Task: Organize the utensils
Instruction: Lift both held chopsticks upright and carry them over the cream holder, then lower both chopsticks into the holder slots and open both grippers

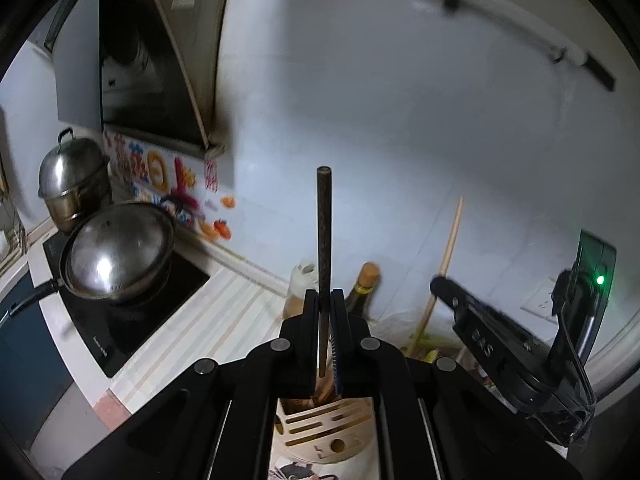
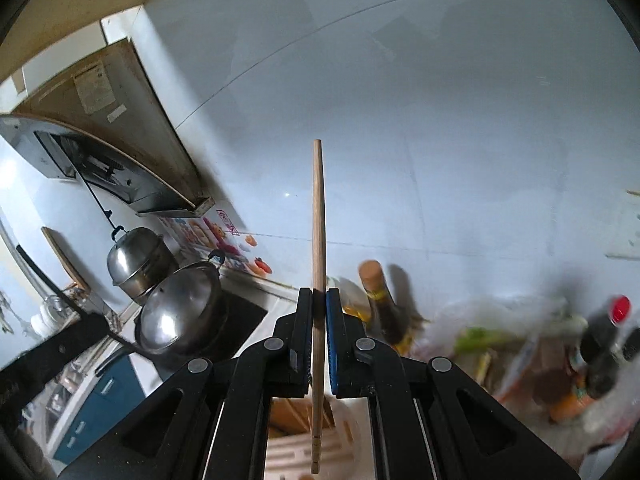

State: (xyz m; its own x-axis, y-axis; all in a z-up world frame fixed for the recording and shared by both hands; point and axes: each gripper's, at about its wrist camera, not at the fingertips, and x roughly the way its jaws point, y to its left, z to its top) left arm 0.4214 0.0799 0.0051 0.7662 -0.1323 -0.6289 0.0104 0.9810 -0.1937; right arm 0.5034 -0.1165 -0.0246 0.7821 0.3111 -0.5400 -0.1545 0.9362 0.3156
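My left gripper (image 1: 325, 300) is shut on a dark chopstick (image 1: 324, 232) that stands upright, its lower end above the cream slotted utensil holder (image 1: 324, 430), which holds several wooden utensils. My right gripper (image 2: 319, 300) is shut on a light wooden chopstick (image 2: 318, 220), also upright, its lower end over the same holder (image 2: 288, 452). The right gripper also shows in the left wrist view (image 1: 520, 344) at the right, with its light chopstick (image 1: 450, 240) sticking up.
A lidded wok (image 1: 116, 252) and a steel steamer pot (image 1: 72, 176) sit on the black cooktop (image 1: 132, 316) at left under a range hood (image 1: 140, 60). Bottles (image 1: 364, 288) stand against the white tiled wall. More bottles (image 2: 600, 340) and bags crowd the right.
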